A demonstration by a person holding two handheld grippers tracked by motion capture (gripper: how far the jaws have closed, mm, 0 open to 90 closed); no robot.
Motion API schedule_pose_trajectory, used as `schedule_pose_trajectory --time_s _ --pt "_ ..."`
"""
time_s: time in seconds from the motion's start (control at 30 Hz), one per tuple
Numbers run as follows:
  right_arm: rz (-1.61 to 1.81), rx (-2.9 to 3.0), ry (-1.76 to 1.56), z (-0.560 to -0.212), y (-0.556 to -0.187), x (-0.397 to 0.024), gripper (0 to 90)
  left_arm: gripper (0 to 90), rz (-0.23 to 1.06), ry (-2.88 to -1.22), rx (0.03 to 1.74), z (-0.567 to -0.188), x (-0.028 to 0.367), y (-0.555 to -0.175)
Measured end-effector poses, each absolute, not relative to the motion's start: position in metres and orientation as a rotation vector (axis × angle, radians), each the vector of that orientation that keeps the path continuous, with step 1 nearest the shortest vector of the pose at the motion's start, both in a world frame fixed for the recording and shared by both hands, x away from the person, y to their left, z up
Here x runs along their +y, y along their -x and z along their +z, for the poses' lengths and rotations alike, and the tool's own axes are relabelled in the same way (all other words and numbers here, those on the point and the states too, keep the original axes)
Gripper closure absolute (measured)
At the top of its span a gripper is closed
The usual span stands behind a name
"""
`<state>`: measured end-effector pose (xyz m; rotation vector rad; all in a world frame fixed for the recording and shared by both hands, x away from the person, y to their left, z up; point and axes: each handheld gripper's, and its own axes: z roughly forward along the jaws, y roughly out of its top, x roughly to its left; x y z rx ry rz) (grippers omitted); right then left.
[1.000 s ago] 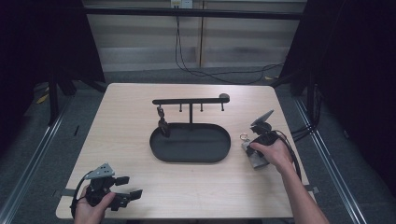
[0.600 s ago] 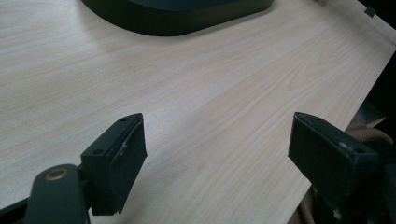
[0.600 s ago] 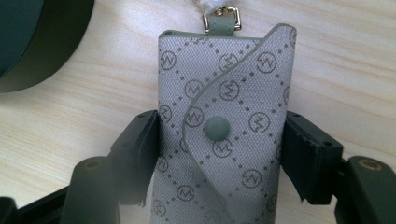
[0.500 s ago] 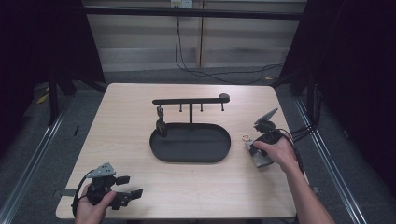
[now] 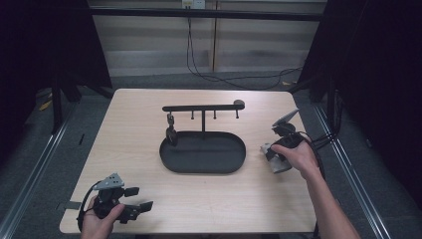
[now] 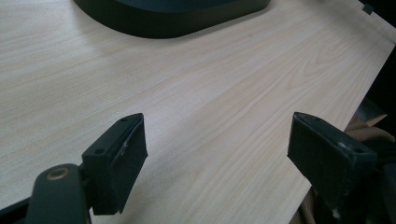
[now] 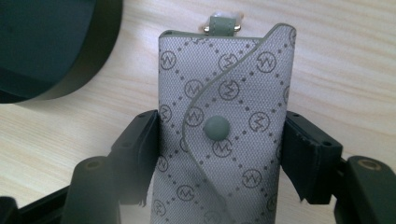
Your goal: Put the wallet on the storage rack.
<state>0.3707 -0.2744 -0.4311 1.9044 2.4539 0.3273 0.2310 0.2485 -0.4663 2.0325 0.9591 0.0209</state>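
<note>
Where the table's near edge meets the bottom of the high view, the left gripper (image 5: pixel 133 208) lies low at lower left, held in the person's left hand (image 5: pixel 99 219); its jaws stand wide apart with bare wood between them, as the left gripper view confirms, and nothing is in its grasp. Farther up and toward the right edge of the frame, the right hand (image 5: pixel 298 157) holds the right gripper (image 5: pixel 272 160), whose jaws are clamped on the grey key pouch (image 5: pixel 276 162). In the right gripper view the key pouch (image 7: pixel 224 130) fills the centre of the frame, lying flat on the table (image 7: pixel 345 70), a patterned fabric case with a curved flap, a round green snap (image 7: pixel 217 127) at its middle and a small strap with a metal clasp (image 7: pixel 225 21) at its top end; one black pad presses each of its long sides. Left of the pouch, at centre frame in the high view, sits the dark oval tray (image 5: pixel 169 159), near the pouch but not touching it. Behind the tray rises a black T-shaped hanger rail (image 5: pixel 201 107), and a small dark item (image 5: pixel 171 130) hangs from its left part, over the tray's upper left rim.
</note>
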Motion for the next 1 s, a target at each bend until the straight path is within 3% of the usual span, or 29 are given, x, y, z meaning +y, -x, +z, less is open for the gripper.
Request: schedule_pose_trajectory --time_s 1.0 --pt "0.451 2.424 -1.832 -0.37 -0.374 -0.257 34.0 19.5 0.033 -2.049 0.955 -0.465 0.247 -0.229"
